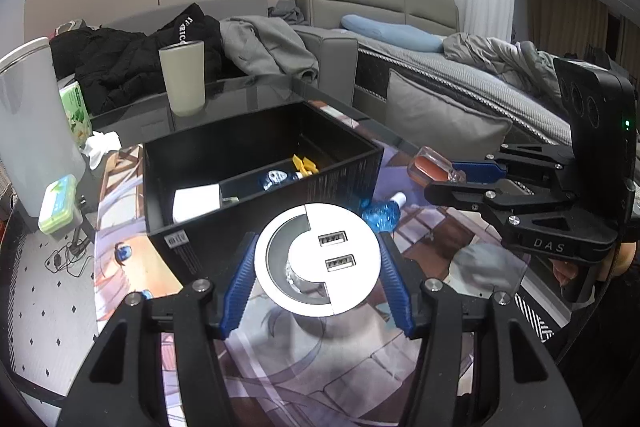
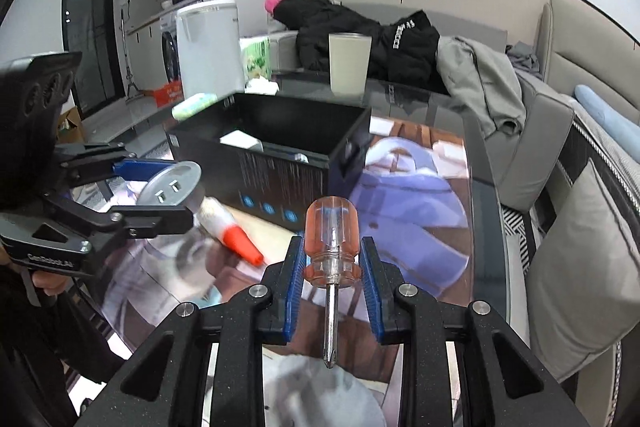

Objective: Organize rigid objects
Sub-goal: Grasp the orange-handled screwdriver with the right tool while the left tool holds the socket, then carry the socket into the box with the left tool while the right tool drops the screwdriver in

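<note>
My left gripper is shut on a round white USB socket and holds it above the mat, just in front of the black box; the socket also shows in the right wrist view. My right gripper is shut on a stubby screwdriver with a clear orange handle, its tip pointing back at the camera; it shows in the left wrist view right of the box. The box holds a yellow clip, a blue packet and a white card.
A blue wrapped item and a white tube with an orange cap lie on the printed mat beside the box. A beige cup, a white canister and tissue packs stand behind. Sofa and bed lie beyond the table edge.
</note>
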Motion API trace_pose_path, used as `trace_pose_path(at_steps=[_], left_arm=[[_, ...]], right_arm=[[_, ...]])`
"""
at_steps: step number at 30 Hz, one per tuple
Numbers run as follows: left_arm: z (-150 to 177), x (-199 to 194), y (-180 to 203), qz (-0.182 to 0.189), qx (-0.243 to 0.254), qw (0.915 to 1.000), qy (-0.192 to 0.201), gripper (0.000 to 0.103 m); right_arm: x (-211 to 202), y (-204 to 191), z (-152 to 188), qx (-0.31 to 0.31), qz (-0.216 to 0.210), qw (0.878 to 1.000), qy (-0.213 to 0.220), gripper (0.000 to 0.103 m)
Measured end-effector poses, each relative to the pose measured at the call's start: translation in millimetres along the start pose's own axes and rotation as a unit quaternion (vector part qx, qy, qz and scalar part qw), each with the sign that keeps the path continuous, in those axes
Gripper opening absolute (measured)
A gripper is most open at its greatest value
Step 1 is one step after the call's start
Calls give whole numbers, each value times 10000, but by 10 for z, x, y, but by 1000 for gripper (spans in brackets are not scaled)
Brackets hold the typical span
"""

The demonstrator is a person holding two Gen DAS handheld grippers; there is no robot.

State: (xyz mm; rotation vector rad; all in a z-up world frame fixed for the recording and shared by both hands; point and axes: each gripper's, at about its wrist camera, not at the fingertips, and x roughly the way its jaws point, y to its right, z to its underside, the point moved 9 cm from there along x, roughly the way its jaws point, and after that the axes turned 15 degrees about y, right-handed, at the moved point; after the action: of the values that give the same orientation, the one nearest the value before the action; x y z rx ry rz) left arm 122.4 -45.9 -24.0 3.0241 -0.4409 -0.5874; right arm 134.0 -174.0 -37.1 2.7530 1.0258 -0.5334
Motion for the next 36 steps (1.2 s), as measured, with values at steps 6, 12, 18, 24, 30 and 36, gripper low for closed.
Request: trace_pose_path(at_steps=[6, 12, 18, 24, 30, 36], left_arm=[[-128, 1, -154, -127, -118, 9996, 208, 57], [-256, 3, -312, -266, -261, 9984, 415, 57], [-327, 25, -427, -374, -328, 9973, 535, 57], [-362, 54, -515, -440, -352, 9968, 575, 57], [-365, 107, -603, -509, -380, 9963, 573, 57], [-378, 185, -706, -562, -518, 9954, 577, 57]], right_arm=[[-20, -37, -193, -6, -27, 9997, 233, 27], [30, -44, -345, -9, -23, 9991, 420, 27], [103, -64, -504, 14, -58, 9983, 579, 27], [188, -84, -609, 35, -67, 9977, 667, 27], [296, -112, -660, 41, -95, 9976, 688, 27], [428, -151, -712, 14, -118, 9975, 697, 27]])
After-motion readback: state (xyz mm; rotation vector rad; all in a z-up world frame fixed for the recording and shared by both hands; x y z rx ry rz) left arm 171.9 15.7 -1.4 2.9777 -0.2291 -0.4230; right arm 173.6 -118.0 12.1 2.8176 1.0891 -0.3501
